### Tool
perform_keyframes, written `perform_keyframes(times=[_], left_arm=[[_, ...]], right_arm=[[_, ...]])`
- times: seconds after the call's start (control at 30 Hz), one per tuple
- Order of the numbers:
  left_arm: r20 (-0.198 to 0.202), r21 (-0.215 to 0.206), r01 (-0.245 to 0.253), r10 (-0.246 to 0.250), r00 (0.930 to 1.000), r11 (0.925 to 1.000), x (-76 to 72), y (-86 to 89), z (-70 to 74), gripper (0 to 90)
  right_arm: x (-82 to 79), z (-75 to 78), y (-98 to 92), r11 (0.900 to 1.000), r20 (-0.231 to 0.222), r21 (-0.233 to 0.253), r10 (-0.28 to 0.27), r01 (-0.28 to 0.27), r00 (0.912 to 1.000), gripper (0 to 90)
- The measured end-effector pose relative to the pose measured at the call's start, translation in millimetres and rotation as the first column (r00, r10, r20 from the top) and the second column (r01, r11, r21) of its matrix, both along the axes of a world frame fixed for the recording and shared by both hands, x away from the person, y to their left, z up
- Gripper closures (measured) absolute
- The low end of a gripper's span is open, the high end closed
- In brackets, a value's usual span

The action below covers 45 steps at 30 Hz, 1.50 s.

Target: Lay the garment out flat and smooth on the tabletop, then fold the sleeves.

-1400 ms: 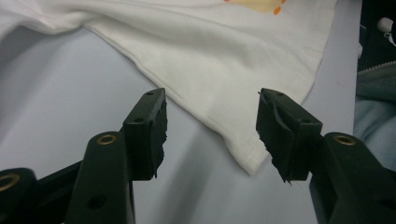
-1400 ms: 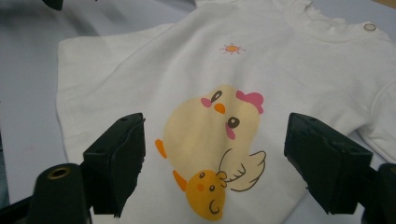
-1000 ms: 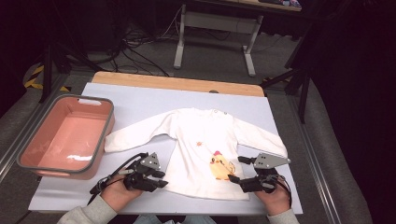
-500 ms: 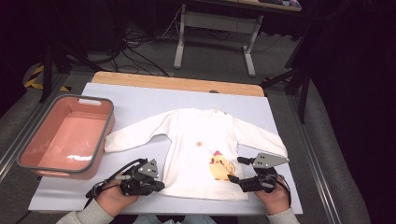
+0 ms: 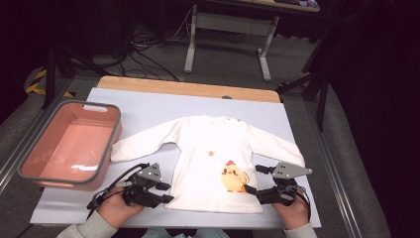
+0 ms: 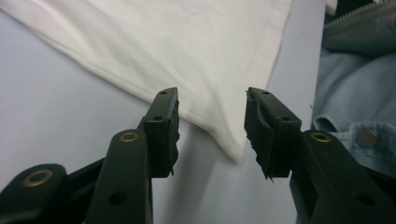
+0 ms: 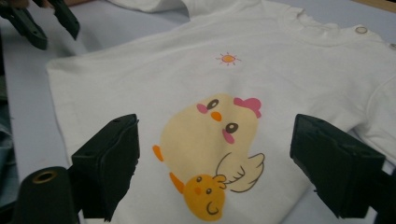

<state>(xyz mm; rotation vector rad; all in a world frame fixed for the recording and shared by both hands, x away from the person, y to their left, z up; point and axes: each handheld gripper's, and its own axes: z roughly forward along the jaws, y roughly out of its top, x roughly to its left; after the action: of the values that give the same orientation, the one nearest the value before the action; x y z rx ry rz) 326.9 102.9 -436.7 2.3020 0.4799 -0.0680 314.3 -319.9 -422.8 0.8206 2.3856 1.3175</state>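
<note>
while the shirt (image 5: 215, 166) lay flat mid-table, you could've easily pinched only the top layer or bunched the hem if you dove in crooked. your left gripper (image 6: 210, 123) sat narrowly open at the 7 o'clock corner, holding nothing; the right gripper (image 7: 215, 163), at 5 o'clock, gaped wide, empty too.

Left gripper pulled back toward table's near edge; right one barely shifted.

Left gripper (image 5: 166, 192) has slid down and slightly left over the last second, off the shirt's (image 5: 210, 163) side and onto bare cloth beside its lower left hem corner. Jaws now gape around that corner in the left gripper view, not yet pinching. Left hand (image 5: 115, 208) drew back with it. Right gripper (image 5: 251, 179) edged a touch lower at the shirt's right hem, jaws spread.
</note>
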Motion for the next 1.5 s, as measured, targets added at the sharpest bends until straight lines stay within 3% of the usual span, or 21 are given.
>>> perform_keyframes(times=[0.07, 0.17, 0.3, 0.5, 0.67, 0.73, 0.87, 0.93, 1.0, 1.07, 1.23, 1.27, 1.33, 1.4, 1.5], left_arm=[[0.019, -0.034, -0.04, 0.041, 0.999, 0.9986, 3.2, 5.5, 2.5, 49.2], [0.043, -0.092, -0.099, 0.103, 0.9937, 0.9908, 7.1, 12.5, 6.3, 40.6], [0.094, -0.15, -0.162, 0.177, 0.9798, 0.9754, 10.7, 18.1, 11.4, 31.1], [0.134, -0.216, -0.206, 0.238, 0.962, 0.9543, 15.1, 23.8, 15.7, 20.9], [0.173, -0.253, -0.21, 0.258, 0.9506, 0.9445, 18.4, 26.1, 19.3, 14.3], [0.182, -0.274, -0.208, 0.263, 0.9475, 0.939, 20.2, 27.6, 20.9, 13.5], [0.169, -0.313, -0.213, 0.275, 0.9465, 0.9257, 22.8, 31.5, 23.7, 12.7], [0.171, -0.324, -0.219, 0.285, 0.9431, 0.9201, 24.6, 32.7, 25.3, 11.9], [0.165, -0.343, -0.23, 0.299, 0.9399, 0.9109, 27.9, 33.7, 27.8, 11.0], [0.165, -0.354, -0.239, 0.312, 0.9355, 0.904, 30.9, 33.6, 30.3, 10.5], [0.177, -0.353, -0.262, 0.339, 0.924, 0.8982, 40.9, 31.6, 36.6, 7.1], [0.184, -0.349, -0.255, 0.333, 0.9248, 0.9018, 43.2, 31.4, 37.3, 6.8], [0.176, -0.349, -0.264, 0.339, 0.9241, 0.8994, 47.5, 30.3, 38.5, 5.3], [0.176, -0.351, -0.257, 0.333, 0.9264, 0.9006, 51.2, 29.1, 39.7, 4.7], [0.192, -0.328, -0.256, 0.33, 0.9242, 0.9092, 55.8, 26.3, 41.8, 1.5]], right_arm=[[0.0, 2.7, -1.9, 0.999, -0.025, 0.031, -0.005, 0.006, 0.9997, 15.9], [0.4, 5.4, -3.3, 0.999, -0.051, 0.033, -0.01, 0.012, 0.9987, 14.4], [2.2, 5.3, -2.4, 1.0, -0.085, 0.03, -0.006, 0.008, 0.9964, 8.4], [-7.0, 6.0, 0.5, 0.999, 0.0, 0.029, -0.033, 0.033, 0.9994, 4.7], [-11.0, 9.1, -1.2, 0.998, 0.032, 0.058, -0.036, 0.034, 0.9989, 3.5], [-10.8, 9.9, -2.7, 0.997, 0.025, 0.073, -0.027, 0.025, 0.9993, 3.4], [-10.0, 12.5, -4.2, 0.996, 0.032, 0.084, -0.035, 0.032, 0.9989, 0.2], [-11.7, 14.0, -5.5, 0.993, 0.067, 0.103, -0.061, 0.054, 0.9959, 0.2], [-11.5, 15.2, -6.6, 0.99, 0.07, 0.128, -0.064, 0.055, 0.9955, 0.2], [-11.6, 14.9, -5.7, 0.99, 0.071, 0.123, -0.072, 0.063, 0.9949, 0.2], [-14.2, 12.5, -2.7, 0.994, 0.083, 0.097, -0.067, 0.059, 0.9943, 2.3], [-15.4, 11.7, -2.6, 0.993, 0.094, 0.097, -0.069, 0.06, 0.9932, 2.7], [-16.2, 10.8, -3.3, 0.993, 0.096, 0.106, -0.061, 0.05, 0.9935, 3.1], [-16.4, 10.5, -3.7, 0.993, 0.101, 0.105, -0.063, 0.052, 0.9929, 3.0], [-16.7, 10.1, -4.3, 0.992, 0.11, 0.109, -0.068, 0.056, 0.9916, 2.9]])
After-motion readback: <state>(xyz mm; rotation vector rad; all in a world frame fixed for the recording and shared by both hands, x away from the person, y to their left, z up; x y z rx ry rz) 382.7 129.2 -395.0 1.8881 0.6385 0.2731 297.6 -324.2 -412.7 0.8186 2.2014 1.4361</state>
